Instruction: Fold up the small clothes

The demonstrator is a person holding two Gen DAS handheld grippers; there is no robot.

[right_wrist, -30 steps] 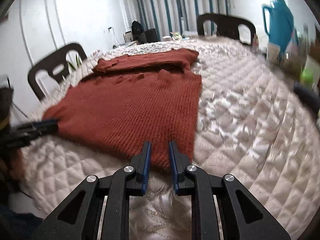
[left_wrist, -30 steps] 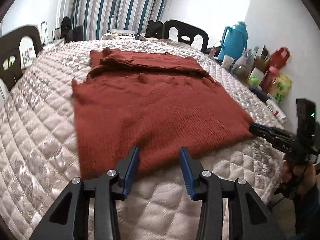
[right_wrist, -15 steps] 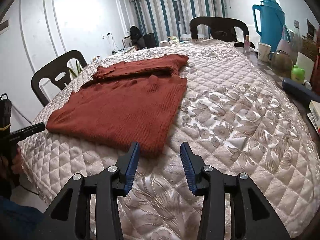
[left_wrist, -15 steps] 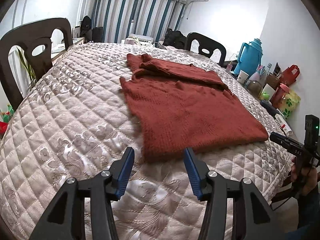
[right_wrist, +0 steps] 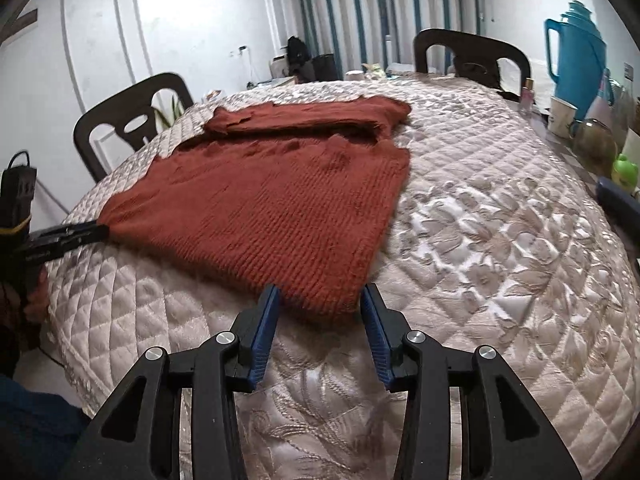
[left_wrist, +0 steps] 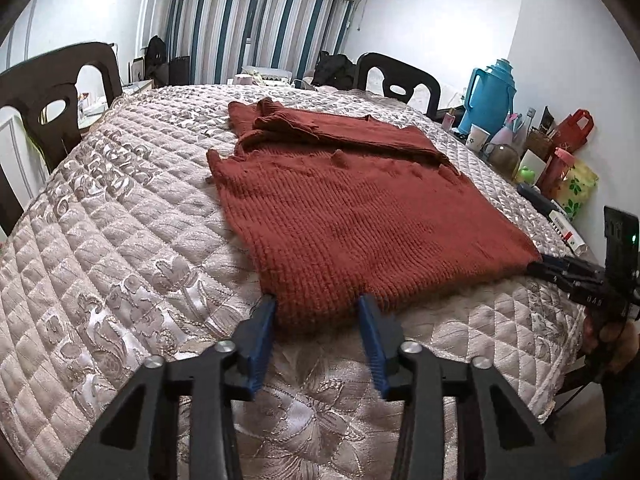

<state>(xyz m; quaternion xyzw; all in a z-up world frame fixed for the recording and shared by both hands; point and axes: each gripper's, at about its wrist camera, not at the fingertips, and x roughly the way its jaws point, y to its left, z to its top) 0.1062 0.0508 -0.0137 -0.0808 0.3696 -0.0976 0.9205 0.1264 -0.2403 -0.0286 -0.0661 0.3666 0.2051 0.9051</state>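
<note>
Rust sweater [left_wrist: 352, 216] flat on quilted table [left_wrist: 120, 248], sleeves folded across far end, left gripper [left_wrist: 316, 320] spread wide at near-left hem corner, right gripper [right_wrist: 320, 308] spread wide at near-right corner, nothing clamped

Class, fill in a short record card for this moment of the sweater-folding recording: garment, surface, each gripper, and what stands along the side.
garment: rust-red knitted sweater, lying flat, sleeves folded across its far end
surface: quilted beige table cover
left gripper: open, jaws either side of the sweater's near left corner
right gripper: open, jaws either side of the near right corner
side clutter: blue thermos jug, white cup, red bag
seating: dark chairs around the table
</note>
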